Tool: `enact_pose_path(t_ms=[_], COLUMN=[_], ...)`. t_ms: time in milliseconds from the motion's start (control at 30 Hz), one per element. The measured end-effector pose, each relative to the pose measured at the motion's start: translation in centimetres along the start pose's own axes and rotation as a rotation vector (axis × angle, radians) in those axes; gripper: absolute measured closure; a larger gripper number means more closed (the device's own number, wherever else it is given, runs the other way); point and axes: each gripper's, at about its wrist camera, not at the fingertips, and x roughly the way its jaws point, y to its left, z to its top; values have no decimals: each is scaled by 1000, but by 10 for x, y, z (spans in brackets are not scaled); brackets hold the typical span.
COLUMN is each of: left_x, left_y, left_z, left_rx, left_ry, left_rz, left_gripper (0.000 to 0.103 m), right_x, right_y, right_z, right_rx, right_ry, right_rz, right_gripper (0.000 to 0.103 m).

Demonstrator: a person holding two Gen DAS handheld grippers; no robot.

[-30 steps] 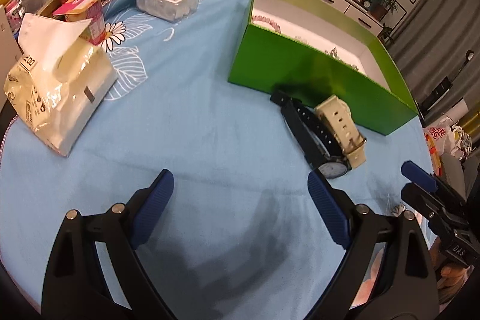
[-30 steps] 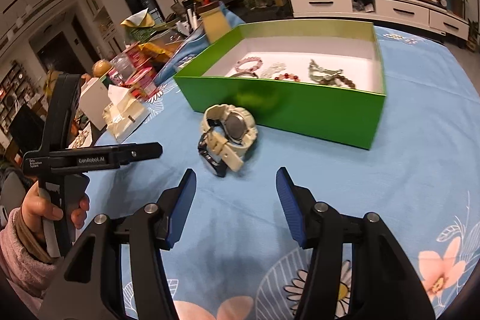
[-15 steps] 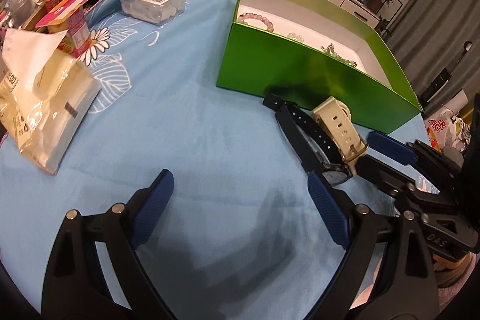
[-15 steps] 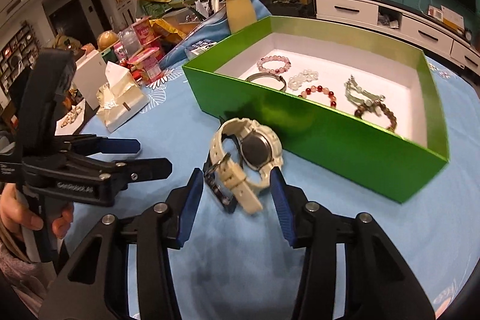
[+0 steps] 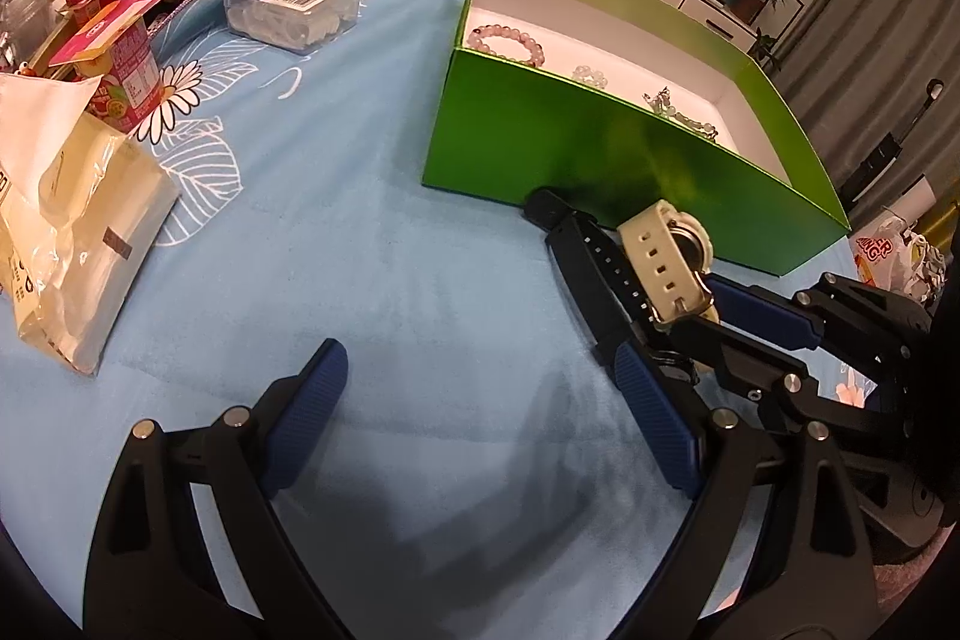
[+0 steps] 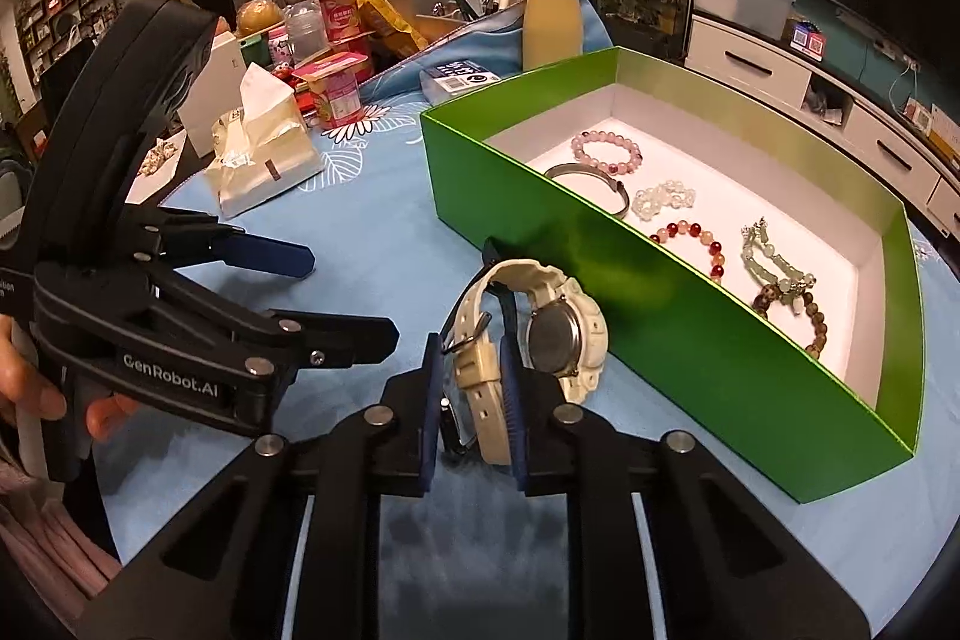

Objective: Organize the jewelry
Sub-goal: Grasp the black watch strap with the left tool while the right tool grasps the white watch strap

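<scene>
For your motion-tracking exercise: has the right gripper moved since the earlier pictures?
Yes. The right gripper has advanced toward the green box, its jaws closing onto the cream watch strap.

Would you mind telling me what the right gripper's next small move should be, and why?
Probably lift: the right gripper, whose jaws have just been closing, grips the cream watch by its strap, and the green box of bracelets stands just beyond.

Cream watch (image 6: 555, 328) standing on edge on blue cloth, just beside near wall of green box (image 6: 690, 334), case back showing, strap clamped between blue pads. Black watch (image 5: 594, 274) lying flat beneath and beside it. Inside box, on white floor: pink bead bracelet (image 6: 606, 152), metal bangle (image 6: 591, 181), clear, red and green bead bracelets.
</scene>
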Motion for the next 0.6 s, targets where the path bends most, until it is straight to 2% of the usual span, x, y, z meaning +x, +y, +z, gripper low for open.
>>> enact_pose_path(t_ms=[100, 133, 333, 600], left_x=[1, 1, 3, 10], left_y=[1, 2, -1, -23], left_z=[0, 0, 2, 10], left_rx=[-4, -6, -2, 25], left_ry=[2, 4, 10, 13], left_rz=[-4, -4, -14, -38], left_gripper=[11, 11, 11, 11], right_x=[-3, -4, -27, -46], right_y=[-2, -3, -14, -27], right_z=[-2, -3, -13, -44], right_rx=[12, 17, 87, 167], right_ry=[-11, -18, -65, -39], right_rz=[-10, -20, -44, -138], right_gripper=[89, 94, 94, 94])
